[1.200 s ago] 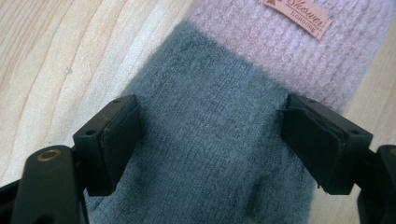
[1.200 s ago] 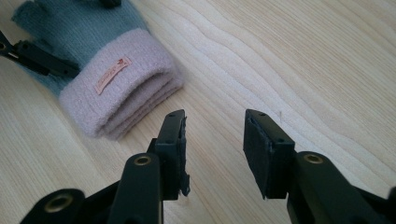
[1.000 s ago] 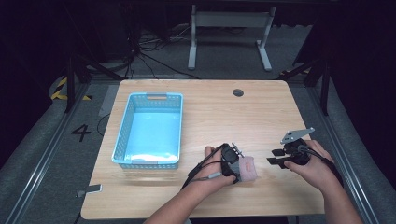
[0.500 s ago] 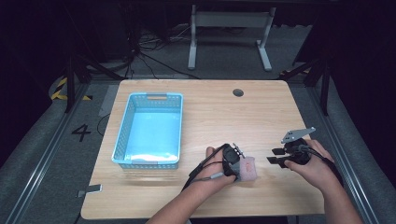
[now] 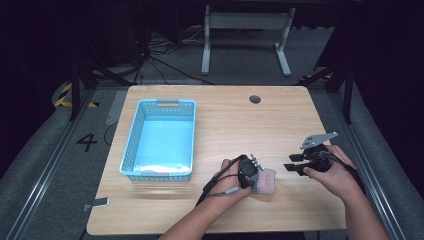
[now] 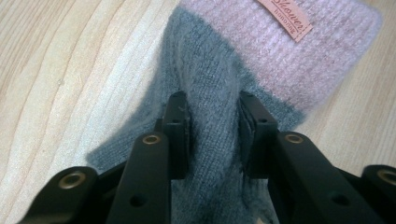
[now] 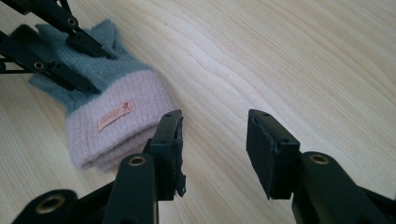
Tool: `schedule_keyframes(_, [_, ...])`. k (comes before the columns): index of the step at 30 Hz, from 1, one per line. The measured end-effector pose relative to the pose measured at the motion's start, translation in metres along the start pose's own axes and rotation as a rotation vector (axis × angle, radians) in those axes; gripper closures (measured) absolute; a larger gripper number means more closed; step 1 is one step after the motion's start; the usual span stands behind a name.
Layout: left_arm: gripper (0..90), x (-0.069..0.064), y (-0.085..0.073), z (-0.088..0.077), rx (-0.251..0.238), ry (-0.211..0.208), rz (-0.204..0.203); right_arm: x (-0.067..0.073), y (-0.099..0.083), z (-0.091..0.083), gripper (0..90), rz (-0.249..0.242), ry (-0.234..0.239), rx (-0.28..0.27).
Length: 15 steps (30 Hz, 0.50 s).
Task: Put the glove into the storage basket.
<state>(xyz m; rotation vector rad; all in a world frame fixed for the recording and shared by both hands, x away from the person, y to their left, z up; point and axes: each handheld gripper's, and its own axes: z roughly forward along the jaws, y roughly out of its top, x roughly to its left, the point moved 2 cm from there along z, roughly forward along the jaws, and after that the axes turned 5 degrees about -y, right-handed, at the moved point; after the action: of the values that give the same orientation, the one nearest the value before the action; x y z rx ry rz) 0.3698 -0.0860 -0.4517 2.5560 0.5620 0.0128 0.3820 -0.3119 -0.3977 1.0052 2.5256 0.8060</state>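
A knit glove (image 5: 266,181), grey with a pink cuff and a small orange label, lies on the wooden table (image 5: 235,125) near the front. My left gripper (image 5: 255,179) comes at it from the left. Its jaws have just been closing, and the pads now pinch a raised fold of the grey knit (image 6: 212,126). In the right gripper view the glove (image 7: 116,121) lies at the left with the left gripper (image 7: 93,70) on its grey part. My right gripper (image 5: 292,166) hovers to the right of the glove, open, with bare wood between its jaws (image 7: 215,144).
A light-blue plastic basket (image 5: 131,142) stands on the left half of the table, with something pale lying at its near end. A round cable hole (image 5: 255,99) sits near the far edge. Beyond the table stands a metal frame (image 5: 245,20) on the floor.
The left gripper's jaws have drawn together on the glove. Neither hand has shifted, and the right gripper looks the same.
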Motion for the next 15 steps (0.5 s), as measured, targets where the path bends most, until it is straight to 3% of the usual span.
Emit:
schedule_keyframes(6, [71.4,0.001,0.001,-0.008,-0.004,-0.028,-0.006,-0.005,0.006,0.001,57.5,-0.002,0.012,-0.014])
schedule_keyframes(15, [72.0,0.004,0.000,-0.035,-0.027,-0.011,-0.006,-0.010,0.014,0.001,57.4,-0.004,0.017,-0.037])
